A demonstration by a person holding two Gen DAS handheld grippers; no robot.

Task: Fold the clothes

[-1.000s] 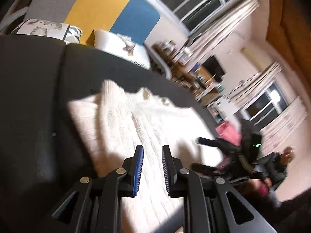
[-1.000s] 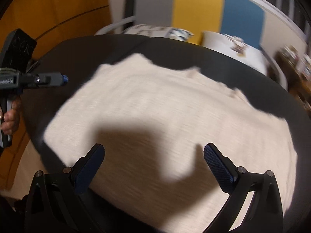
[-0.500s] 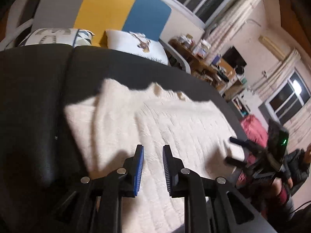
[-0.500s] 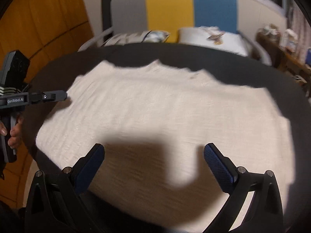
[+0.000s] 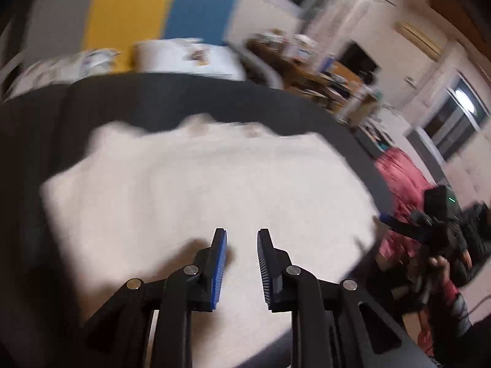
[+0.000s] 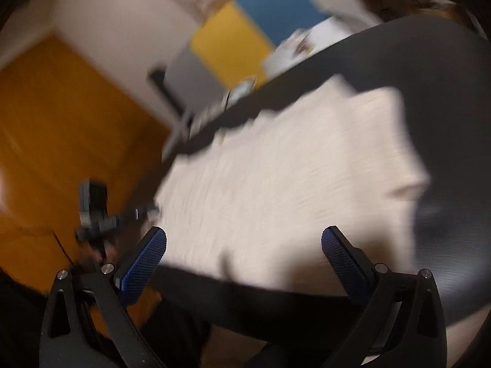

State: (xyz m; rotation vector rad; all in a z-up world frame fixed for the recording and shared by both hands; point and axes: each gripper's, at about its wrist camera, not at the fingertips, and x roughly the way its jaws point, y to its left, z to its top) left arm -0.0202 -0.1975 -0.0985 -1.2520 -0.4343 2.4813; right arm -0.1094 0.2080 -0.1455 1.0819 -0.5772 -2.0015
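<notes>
The left gripper (image 5: 241, 263) has its jaws a narrow gap apart with nothing between them; they have opened slightly over the last second, but not in the last half second. It hangs over the near part of the cream knitted garment (image 5: 199, 190), which lies spread flat on the dark round table (image 5: 184, 98). The right gripper (image 6: 244, 263) has its jaws spread wide and empty, above the near edge of the same garment (image 6: 291, 184).

Compared with a second ago, both views have swung and blurred: the right wrist view has tilted sharply, so the table now runs diagonally and the orange wall (image 6: 55, 128) fills the left. The left view has slid across the cloth, bringing more of its near right side into sight. Neither gripper holds fabric, so the pair is probably repositioning towards an edge or corner for the next fold; no fold is under way.

Beyond the far table rim stand a chair with grey, yellow and blue panels (image 5: 153, 9) and pale cushions (image 5: 184, 58). A pink bundle (image 5: 402, 178) lies off the right side. Nothing rests on the garment; the blur hides its edges.
</notes>
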